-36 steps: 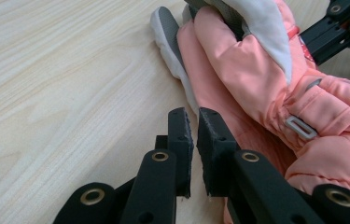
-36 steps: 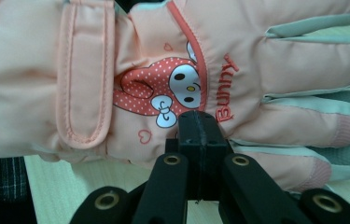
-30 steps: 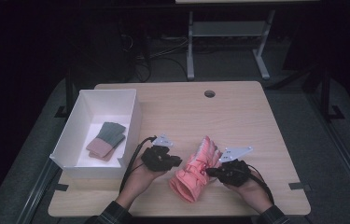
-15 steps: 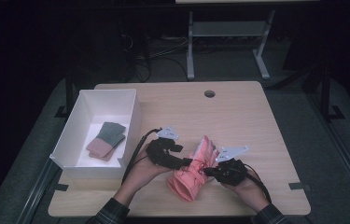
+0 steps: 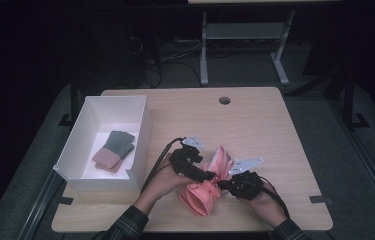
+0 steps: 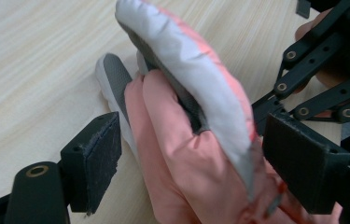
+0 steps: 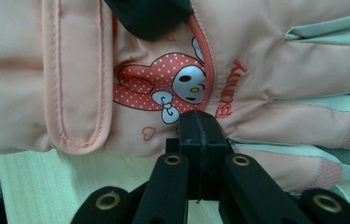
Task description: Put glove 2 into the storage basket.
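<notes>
Pink glove [image 5: 206,186] sits near the table's [image 5: 275,130] front edge. Left gripper [image 5: 212,176] is spread wide around it; right gripper [image 5: 225,186] looks pressed together at its edge.

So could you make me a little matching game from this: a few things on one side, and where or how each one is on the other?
Things:
1. pink glove
2. folded cloth
3. left hand-held gripper
4. right hand-held gripper

States or places:
A. jaws shut, pinching the glove's edge
B. lying inside the white box
C. jaws open, one on each side of the glove
D. on the table, between the two hands

Pairs: 1-D, 2-B, 3-C, 4-A
</notes>
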{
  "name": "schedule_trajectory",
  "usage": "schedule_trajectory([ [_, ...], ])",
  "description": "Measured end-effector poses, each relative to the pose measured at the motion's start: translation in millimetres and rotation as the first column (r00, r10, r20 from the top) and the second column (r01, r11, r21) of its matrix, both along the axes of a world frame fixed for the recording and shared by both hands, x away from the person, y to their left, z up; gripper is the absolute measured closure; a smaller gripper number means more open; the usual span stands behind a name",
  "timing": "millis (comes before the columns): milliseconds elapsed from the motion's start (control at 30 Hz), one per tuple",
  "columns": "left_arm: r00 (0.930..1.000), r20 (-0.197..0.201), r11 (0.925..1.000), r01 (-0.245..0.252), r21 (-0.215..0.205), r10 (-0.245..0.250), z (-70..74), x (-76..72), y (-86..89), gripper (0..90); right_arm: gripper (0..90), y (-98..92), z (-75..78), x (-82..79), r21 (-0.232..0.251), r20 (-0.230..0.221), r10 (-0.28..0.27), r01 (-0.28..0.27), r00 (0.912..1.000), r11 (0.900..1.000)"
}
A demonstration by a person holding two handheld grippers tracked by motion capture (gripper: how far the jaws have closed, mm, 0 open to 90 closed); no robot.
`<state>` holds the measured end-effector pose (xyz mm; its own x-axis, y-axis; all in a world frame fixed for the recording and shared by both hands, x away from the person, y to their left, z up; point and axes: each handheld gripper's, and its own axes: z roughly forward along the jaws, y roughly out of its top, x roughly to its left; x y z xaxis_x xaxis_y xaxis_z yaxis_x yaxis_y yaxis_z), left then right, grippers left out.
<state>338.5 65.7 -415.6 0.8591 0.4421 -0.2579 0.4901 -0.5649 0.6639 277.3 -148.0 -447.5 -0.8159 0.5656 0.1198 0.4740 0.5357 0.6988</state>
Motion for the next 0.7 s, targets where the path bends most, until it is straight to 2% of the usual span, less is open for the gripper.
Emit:
schedule_trajectory([
  [133, 0.9995, -0.031, 0.9999, 0.011, 0.011, -0.011, -7.7, 2.6, 0.0, 18.7, 90.0, -0.1, -1.4, 0.7, -0.002, -0.002, 0.002, -0.002, 1.0000, 1.000],
  [267, 0.9971, -0.076, 1.0000, 0.009, -0.002, -0.009, -17.2, 5.5, 0.2, 17.7, 90.0, 0.7, -2.6, 0.4, -0.003, -0.011, -0.005, 0.005, 0.9999, 1.000],
  [433, 0.9936, -0.110, 0.9997, 0.024, -0.008, -0.024, -24.3, 8.7, -0.4, 14.6, 90.0, 0.8, -4.5, 1.0, -0.011, -0.006, 0.001, -0.001, 1.0000, 1.000],
  [500, 0.9881, -0.152, 0.9996, 0.026, -0.010, -0.028, -29.3, 10.5, -1.1, 13.5, 90.0, 1.5, -4.7, 0.4, -0.010, -0.013, -0.004, 0.004, 0.9999, 1.000],
  [567, 0.9855, -0.166, 0.9994, 0.033, -0.008, -0.034, -31.1, 11.4, -1.4, 12.8, 90.0, 1.2, -5.6, 0.9, -0.012, -0.007, 0.001, -0.001, 1.0000, 1.000],
  [600, 0.9805, -0.191, 0.9991, 0.042, -0.012, -0.043, -34.5, 13.0, -2.0, 12.7, 90.0, 1.0, -5.9, 1.0, -0.013, -0.007, 0.002, -0.002, 1.0000, 1.000],
  [700, 0.9777, -0.204, 0.9987, 0.047, -0.018, -0.050, -36.1, 13.8, -2.8, 12.9, 90.0, 0.8, -6.1, 1.3, -0.016, -0.006, 0.003, -0.004, 1.0000, 1.000],
])
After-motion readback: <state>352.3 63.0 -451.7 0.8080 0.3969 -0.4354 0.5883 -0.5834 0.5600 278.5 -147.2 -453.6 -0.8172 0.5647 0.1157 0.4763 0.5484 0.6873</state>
